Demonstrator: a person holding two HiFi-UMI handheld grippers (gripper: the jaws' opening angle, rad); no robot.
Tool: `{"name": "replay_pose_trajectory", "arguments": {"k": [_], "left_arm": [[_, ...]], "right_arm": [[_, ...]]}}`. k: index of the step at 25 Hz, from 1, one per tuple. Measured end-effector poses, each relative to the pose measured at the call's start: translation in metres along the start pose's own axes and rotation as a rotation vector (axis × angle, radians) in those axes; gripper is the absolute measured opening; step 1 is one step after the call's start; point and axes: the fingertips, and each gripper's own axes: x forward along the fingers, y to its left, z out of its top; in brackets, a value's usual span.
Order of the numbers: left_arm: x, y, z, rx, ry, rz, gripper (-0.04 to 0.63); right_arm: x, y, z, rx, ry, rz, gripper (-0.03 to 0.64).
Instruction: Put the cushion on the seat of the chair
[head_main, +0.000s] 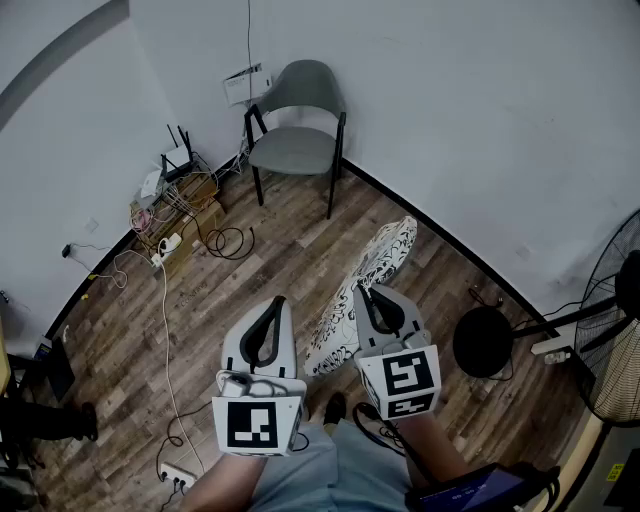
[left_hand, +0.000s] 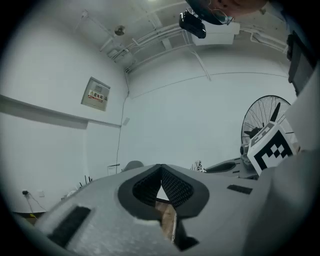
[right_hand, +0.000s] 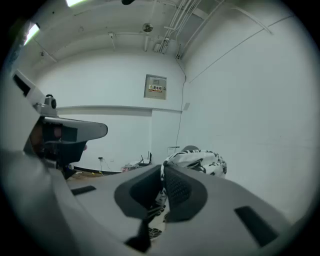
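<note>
The cushion (head_main: 375, 270), white with a black pattern, hangs edge-on above the wooden floor, reaching from my right gripper toward the far wall. My right gripper (head_main: 362, 292) is shut on its near edge; in the right gripper view the fabric (right_hand: 197, 160) bulges out beyond the closed pads (right_hand: 177, 187). To its left, my left gripper (head_main: 278, 302) is shut with nothing in it, its tips meeting in the left gripper view (left_hand: 161, 167). The grey chair (head_main: 297, 148) stands in the far corner with its seat bare, well beyond both grippers.
A box with routers and tangled cables (head_main: 180, 215) lies left of the chair against the wall. A standing fan (head_main: 610, 330) and its round black base (head_main: 483, 342) are at the right. A power strip (head_main: 178, 475) lies on the floor near left.
</note>
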Motion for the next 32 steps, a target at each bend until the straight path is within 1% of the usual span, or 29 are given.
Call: {"name": "replay_pose_trajectory", "arguments": {"k": [6,8,15,18,23,28,32], "left_arm": [[0.007,-0.004,-0.001,0.003,-0.003,0.015,0.009],[0.01,-0.003,-0.006,-0.002,0.012,0.021,0.009],[0.029,0.018,-0.018,-0.003,0.04,0.047,0.009],[0.045,0.034,-0.027,0.011,0.036,0.054,0.009],[0.086,0.074,-0.037,-0.019,0.049,0.051,0.009],[0.14,0.121,-0.032,-0.043,0.059,0.033,0.009],[0.182,0.163,-0.023,-0.055,0.052,0.009,0.009]], "right_arm": [[0.0,-0.013,-0.003,-0.006,-0.009,-0.013,0.012],[0.003,-0.015,-0.006,-0.009,-0.002,-0.013,0.013],[0.03,-0.02,-0.018,0.029,0.034,0.011,0.014],[0.051,-0.022,-0.024,0.032,0.056,0.018,0.014],[0.102,-0.027,-0.023,0.03,0.092,0.011,0.014],[0.167,-0.037,-0.009,0.016,0.117,-0.009,0.014],[0.221,-0.041,0.015,-0.002,0.114,-0.035,0.014]]}}
